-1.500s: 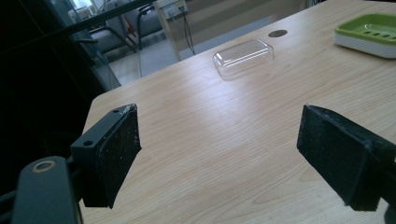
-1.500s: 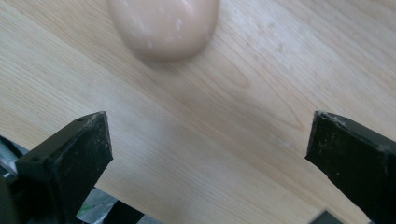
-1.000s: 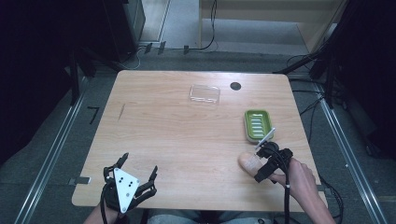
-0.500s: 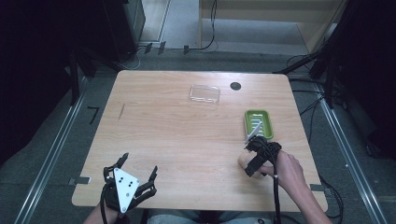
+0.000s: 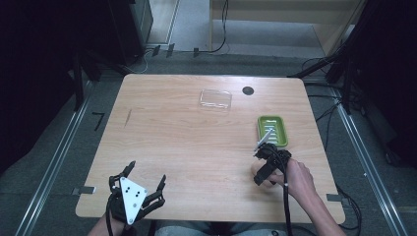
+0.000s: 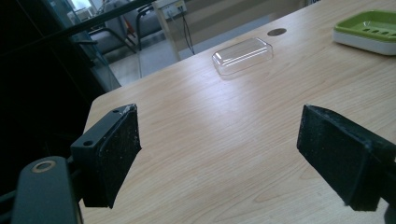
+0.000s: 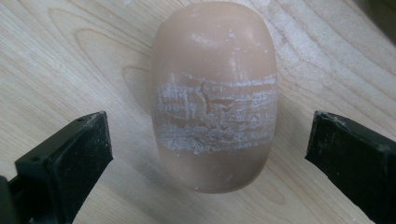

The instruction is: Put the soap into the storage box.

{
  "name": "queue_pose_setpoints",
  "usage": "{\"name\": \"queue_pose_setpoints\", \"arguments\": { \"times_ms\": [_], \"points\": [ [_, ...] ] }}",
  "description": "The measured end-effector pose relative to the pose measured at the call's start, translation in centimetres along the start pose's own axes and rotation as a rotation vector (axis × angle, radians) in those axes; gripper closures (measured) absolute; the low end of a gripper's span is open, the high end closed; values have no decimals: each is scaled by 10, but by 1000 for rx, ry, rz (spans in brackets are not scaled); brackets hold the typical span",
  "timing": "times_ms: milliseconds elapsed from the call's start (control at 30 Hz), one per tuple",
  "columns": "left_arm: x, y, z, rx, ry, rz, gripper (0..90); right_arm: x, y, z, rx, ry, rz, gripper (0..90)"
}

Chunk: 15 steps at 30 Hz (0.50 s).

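Observation:
A tan oval soap bar (image 7: 215, 93) with a scuffed white band lies flat on the wooden table (image 7: 56, 60). My right gripper (image 7: 210, 135) is open, with one black pad on each side of the bar and a gap to each. In the high view that right gripper (image 5: 263, 172) points down over the soap bar (image 5: 255, 170) at the right front of the table, just in front of a green soap dish (image 5: 272, 130). My left gripper (image 5: 145, 173) stands open at the front left with nothing between its pads (image 6: 116, 149).
A clear plastic lid (image 5: 215, 99) lies at the far middle of the table, with a round black hole (image 5: 248, 90) to its right. The left gripper view shows the lid (image 6: 243, 55) and the green dish (image 6: 369, 30) far ahead. A cable trails from my right hand.
My right gripper has swung from beside the soap bar to directly over it and now straddles it. The left gripper has not moved.

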<state>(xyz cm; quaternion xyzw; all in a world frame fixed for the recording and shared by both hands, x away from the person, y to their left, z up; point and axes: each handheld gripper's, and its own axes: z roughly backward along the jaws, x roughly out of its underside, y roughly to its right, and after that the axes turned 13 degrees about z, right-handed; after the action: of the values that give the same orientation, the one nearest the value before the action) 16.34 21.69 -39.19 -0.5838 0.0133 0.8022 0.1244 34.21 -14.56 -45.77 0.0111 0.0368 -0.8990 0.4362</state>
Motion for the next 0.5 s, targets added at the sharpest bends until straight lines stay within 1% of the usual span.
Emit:
{"name": "queue_pose_setpoints", "arguments": {
  "times_ms": [100, 200, 300, 367, 433, 467, 500],
  "points": [
    [0, 0, 0, -1, -1, -1, 140, -1, -1, -2, 5, 6, 1, 0],
    [0, 0, 0, 0, 2, -6, 140, -2, -3, -5, 18, 1, 21, 0],
    [0, 0, 1, 1, 3, -6, 140, -4, -4, -7, 24, -3, 30, 3],
    [0, 0, 1, 2, 5, -6, 139, -4, -4, -7, 35, -1, 32, 31],
    [0, 0, 1, 2, 7, -5, 140, -4, -5, -7, 48, 16, 43, 93],
    [0, 0, 1, 4, 8, -6, 139, -4, -5, -7, 46, 19, 47, 128],
    [0, 0, 1, 3, 9, -6, 140, -5, -6, -6, 42, 22, 53, 139]
  ]
}}
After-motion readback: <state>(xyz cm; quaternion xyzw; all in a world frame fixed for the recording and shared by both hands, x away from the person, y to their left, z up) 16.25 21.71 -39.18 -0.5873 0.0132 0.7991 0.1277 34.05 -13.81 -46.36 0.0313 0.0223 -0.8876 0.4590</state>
